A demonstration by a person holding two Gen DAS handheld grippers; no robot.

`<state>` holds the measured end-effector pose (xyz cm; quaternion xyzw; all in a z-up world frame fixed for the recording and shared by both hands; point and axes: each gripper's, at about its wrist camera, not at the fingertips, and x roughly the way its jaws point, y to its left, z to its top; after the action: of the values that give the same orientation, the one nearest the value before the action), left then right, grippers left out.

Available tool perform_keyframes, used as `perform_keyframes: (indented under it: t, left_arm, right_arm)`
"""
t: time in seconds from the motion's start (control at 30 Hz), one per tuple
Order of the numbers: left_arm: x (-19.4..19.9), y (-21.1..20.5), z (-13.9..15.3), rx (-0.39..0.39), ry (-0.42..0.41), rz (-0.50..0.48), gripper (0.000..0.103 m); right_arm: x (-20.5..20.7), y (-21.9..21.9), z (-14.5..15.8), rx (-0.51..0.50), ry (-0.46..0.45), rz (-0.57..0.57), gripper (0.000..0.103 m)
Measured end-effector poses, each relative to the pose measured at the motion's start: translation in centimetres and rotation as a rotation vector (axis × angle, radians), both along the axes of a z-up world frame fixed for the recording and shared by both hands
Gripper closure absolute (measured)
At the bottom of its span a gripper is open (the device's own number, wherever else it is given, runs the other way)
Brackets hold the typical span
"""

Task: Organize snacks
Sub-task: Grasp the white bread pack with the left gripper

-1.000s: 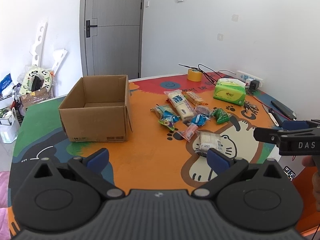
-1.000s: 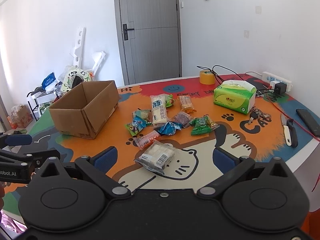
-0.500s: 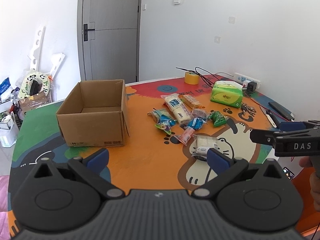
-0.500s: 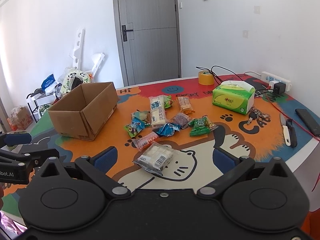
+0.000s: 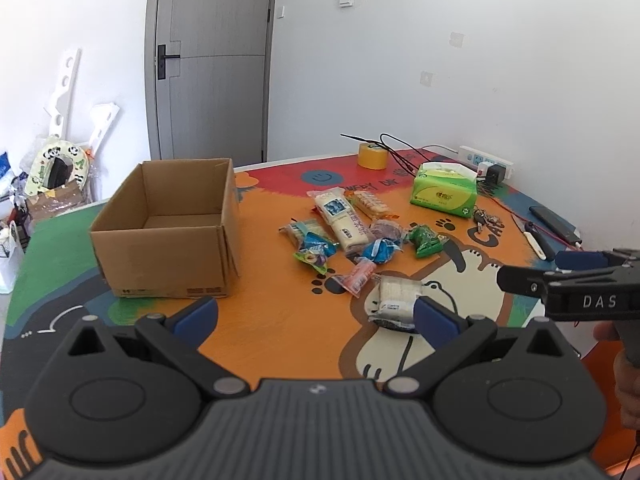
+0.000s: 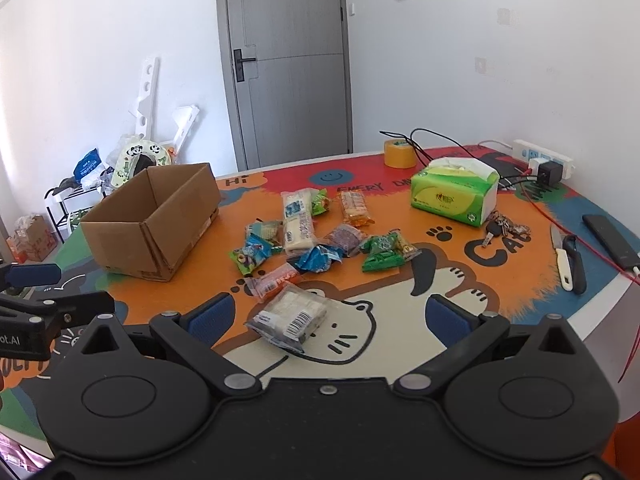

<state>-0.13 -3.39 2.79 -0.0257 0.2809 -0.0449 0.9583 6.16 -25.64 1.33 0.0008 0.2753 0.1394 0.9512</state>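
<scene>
between the wide-spread blue pads of the right gripper (image 6: 328, 316), nothing is held; just ahead of it a clear pack of pale biscuits (image 6: 290, 317) lies flat on the table (image 6: 500, 308). beyond the pack, a loose cluster of snack packets (image 6: 316, 236) is scattered. off to its front left stands an open cardboard box (image 6: 154, 220), apart from the snacks. to its front right sits a green tissue pack (image 6: 454, 196). the left gripper (image 5: 316, 316) hangs over the table with jaws wide apart too, the box (image 5: 168, 232) ahead on its left.
</scene>
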Motion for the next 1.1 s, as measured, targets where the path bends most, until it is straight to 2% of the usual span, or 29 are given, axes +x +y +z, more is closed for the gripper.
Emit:
perform_keyframes:
  t: [0.4, 0.47, 0.57, 0.77, 0.9, 1.1]
  left_arm:
    - [2.9, -1.8, -1.6, -0.007, 0.012, -0.044, 0.0]
    - [3.6, -1.8, -1.9, -0.029, 0.022, -0.058, 0.0]
    - [4.5, -1.8, -2.5, -0.062, 0.034, -0.095, 0.0]
    - [6.3, -2.7, -3.7, -0.077, 0.048, -0.127, 0.001]
    - [7.4, -3.5, -4.1, -0.076, 0.053, -0.133, 0.002]
    - [9.3, -5.0, -5.1, -0.098, 0.086, -0.153, 0.011]
  right_arm:
    - [1.9, -1.7, -1.8, 0.065, 0.023, 0.023, 0.0]
    - [2.4, -1.8, -2.2, 0.073, 0.032, 0.026, 0.0]
    - [3.2, -1.8, -2.9, 0.085, 0.053, 0.042, 0.002]
    - [4.8, -2.3, -4.0, 0.107, 0.084, 0.03, 0.01]
    - [5.7, -2.9, -4.7, 0.113, 0.103, 0.015, 0.011]
    - [7.0, -4.0, -5.4, 0.105, 0.11, -0.012, 0.011]
